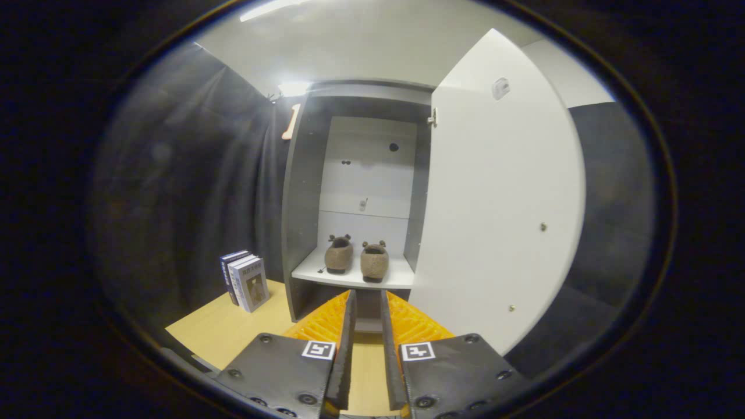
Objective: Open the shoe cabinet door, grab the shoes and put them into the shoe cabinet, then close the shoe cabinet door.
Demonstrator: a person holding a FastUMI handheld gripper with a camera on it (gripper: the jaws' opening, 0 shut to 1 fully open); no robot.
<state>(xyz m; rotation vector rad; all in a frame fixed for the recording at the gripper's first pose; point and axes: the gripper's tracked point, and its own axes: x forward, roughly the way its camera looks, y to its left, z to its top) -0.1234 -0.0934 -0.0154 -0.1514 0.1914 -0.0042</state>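
Note:
The shoe cabinet stands ahead with its white door swung wide open to the right. Two brown slippers, the left one and the right one, rest side by side on the cabinet's white shelf, heels toward me. My gripper sits low in front of the cabinet, just below the shelf edge. Its fingers stand a little apart with nothing between them. The slippers lie beyond the fingertips.
Several books stand upright on the light wooden floor to the left of the cabinet. Dark cloth walls close the booth on both sides. The open door blocks the space right of the cabinet.

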